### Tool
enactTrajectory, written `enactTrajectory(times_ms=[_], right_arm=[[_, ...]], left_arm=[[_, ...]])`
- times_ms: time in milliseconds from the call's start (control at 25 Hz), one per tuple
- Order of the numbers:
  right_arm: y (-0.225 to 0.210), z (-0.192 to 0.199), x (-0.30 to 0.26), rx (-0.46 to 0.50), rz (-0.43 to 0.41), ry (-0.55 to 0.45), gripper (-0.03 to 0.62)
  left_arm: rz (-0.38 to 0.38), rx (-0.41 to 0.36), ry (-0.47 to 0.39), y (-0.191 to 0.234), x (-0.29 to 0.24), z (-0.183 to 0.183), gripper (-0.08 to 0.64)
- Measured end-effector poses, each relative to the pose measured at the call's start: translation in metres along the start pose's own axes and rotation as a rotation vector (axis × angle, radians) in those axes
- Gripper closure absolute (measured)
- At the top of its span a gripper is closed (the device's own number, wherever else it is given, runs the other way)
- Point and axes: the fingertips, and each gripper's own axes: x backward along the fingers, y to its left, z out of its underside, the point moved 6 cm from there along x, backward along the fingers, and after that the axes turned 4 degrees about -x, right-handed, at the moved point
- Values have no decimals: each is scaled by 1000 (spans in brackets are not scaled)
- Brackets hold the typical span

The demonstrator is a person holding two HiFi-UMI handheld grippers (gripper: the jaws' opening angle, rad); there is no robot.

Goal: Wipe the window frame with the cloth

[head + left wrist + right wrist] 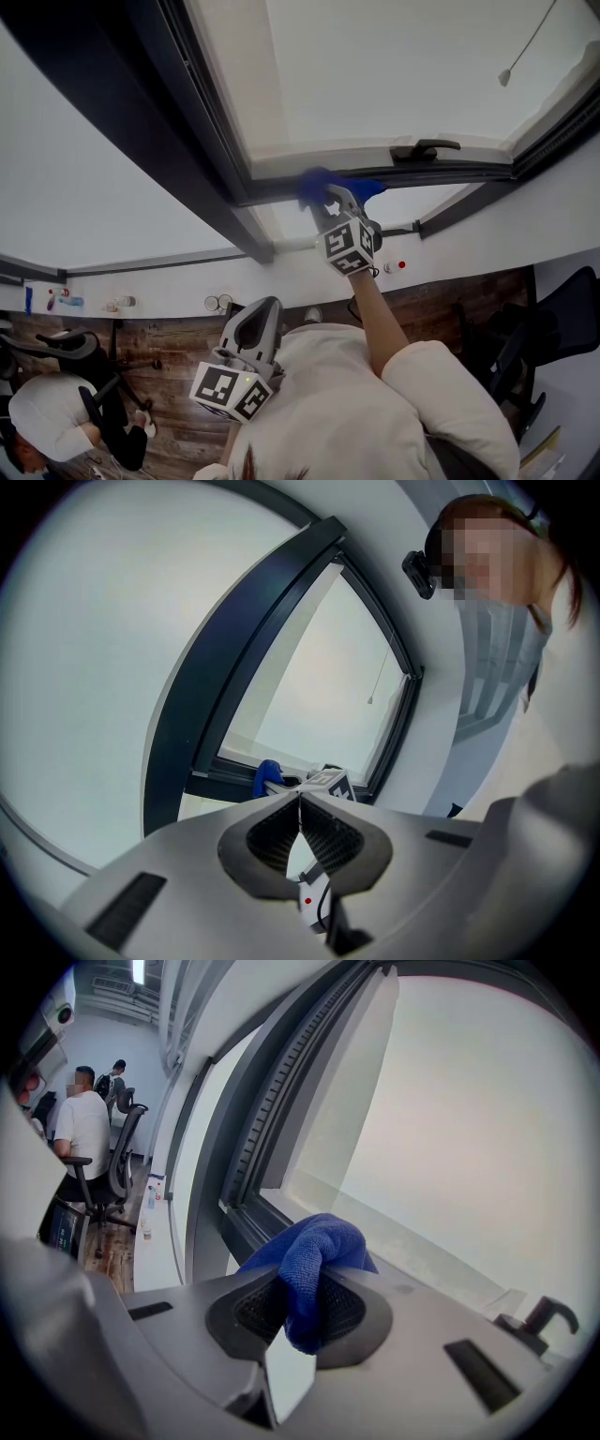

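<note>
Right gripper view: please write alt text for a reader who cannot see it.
The right gripper is shut on a blue cloth, held up close to the bottom rail of a dark window frame with a bright pale pane. At far left, a person in a white shirt sits on an office chair.

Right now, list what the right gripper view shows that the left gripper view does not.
Only the right gripper view: the right gripper shut on the blue cloth, a window handle, and a seated person far off. Only the left gripper view: the left gripper shut with nothing between its jaws, and a pull cord. Both: the cloth at the dark window frame.
</note>
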Motion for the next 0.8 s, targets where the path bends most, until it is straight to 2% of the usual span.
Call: enactTrajectory(times_ms=[800], right_arm=[[-16,10,11,-45,31,10,534]], left_arm=[[31,-6,11,-4,-7,-1,549]])
